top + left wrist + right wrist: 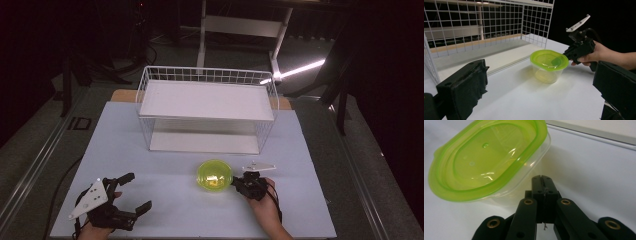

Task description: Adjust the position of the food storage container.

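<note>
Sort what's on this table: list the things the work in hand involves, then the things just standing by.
In the job:
- clear container with green lid
- right tongs, shut, tips at the container's rim

Standing by:
- white wire basket rack, behind the container
- left tongs, open, holding nothing
- white table

Wire basket (207,107) behind — front tbl (165,200) free

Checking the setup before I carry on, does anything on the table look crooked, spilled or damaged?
Nothing stands out. The green-lidded container sits upright with its lid on, the wire basket stands square, and the table shows no spill.
</note>
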Demonstrator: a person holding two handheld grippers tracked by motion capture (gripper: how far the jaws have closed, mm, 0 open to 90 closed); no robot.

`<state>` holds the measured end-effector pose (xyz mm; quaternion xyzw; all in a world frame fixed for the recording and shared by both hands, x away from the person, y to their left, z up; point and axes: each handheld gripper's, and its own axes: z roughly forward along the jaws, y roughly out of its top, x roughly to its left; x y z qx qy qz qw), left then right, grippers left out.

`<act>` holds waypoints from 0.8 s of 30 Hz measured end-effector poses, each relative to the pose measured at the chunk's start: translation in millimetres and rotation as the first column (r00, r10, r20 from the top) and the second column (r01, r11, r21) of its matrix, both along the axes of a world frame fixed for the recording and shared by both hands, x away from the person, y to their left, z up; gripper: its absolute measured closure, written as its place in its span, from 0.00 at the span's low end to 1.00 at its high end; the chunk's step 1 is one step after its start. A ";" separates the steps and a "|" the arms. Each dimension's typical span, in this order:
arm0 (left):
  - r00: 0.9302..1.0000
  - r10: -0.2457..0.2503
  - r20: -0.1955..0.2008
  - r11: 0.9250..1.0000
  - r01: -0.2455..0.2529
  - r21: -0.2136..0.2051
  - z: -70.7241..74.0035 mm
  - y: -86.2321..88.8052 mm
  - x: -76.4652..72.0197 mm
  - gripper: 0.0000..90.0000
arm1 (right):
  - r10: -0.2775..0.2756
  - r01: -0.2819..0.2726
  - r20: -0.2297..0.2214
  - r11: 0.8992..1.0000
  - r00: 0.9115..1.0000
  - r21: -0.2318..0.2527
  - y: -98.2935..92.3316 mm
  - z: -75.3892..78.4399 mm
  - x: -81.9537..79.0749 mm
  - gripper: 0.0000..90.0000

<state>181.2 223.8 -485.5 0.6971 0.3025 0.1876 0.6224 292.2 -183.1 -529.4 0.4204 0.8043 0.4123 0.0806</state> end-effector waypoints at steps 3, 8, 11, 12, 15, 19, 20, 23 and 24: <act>1.000 0.000 -0.001 1.000 0.000 -0.003 0.0 0.2 -0.1 0.00 | 0.005 -0.005 -0.004 1.000 1.000 -0.003 6.3 0.1 -1.6 1.00; 1.000 -0.001 -0.001 1.000 0.001 -0.001 -0.2 -0.5 0.2 0.00 | 0.022 -0.022 -0.017 1.000 1.000 -0.004 13.9 -1.4 -3.1 1.00; 1.000 -0.002 -0.001 1.000 0.002 -0.001 -0.1 -0.6 0.0 0.00 | 0.021 -0.021 -0.016 1.000 1.000 -0.008 18.0 -0.2 -4.0 1.00; 1.000 -0.002 -0.001 1.000 0.002 0.000 -0.2 -0.6 0.0 0.00 | 0.019 -0.019 -0.009 1.000 1.000 -0.010 18.2 0.6 -4.5 1.00; 1.000 -0.002 -0.003 1.000 0.002 -0.003 -0.4 -0.3 0.5 0.00 | 0.010 -0.010 -0.011 1.000 1.000 -0.004 14.6 3.2 -5.3 1.00; 1.000 -0.005 -0.005 1.000 0.005 -0.001 -0.7 -0.9 1.0 0.00 | 0.004 -0.004 -0.024 1.000 1.000 0.007 7.0 3.3 -6.0 1.00; 1.000 -0.006 -0.005 1.000 0.006 -0.001 -0.7 -1.2 1.0 0.00 | 0.004 -0.003 -0.027 1.000 1.000 0.009 6.1 2.9 -6.4 1.00; 1.000 -0.008 -0.007 1.000 0.008 0.000 -1.1 -2.2 1.5 0.00 | 0.010 -0.010 -0.036 1.000 0.999 0.009 7.4 1.1 -7.5 1.00; 1.000 -0.009 -0.008 1.000 0.009 0.000 -1.2 -2.3 1.7 0.00 | 0.015 -0.015 -0.037 1.000 0.999 0.010 9.0 0.7 -7.8 1.00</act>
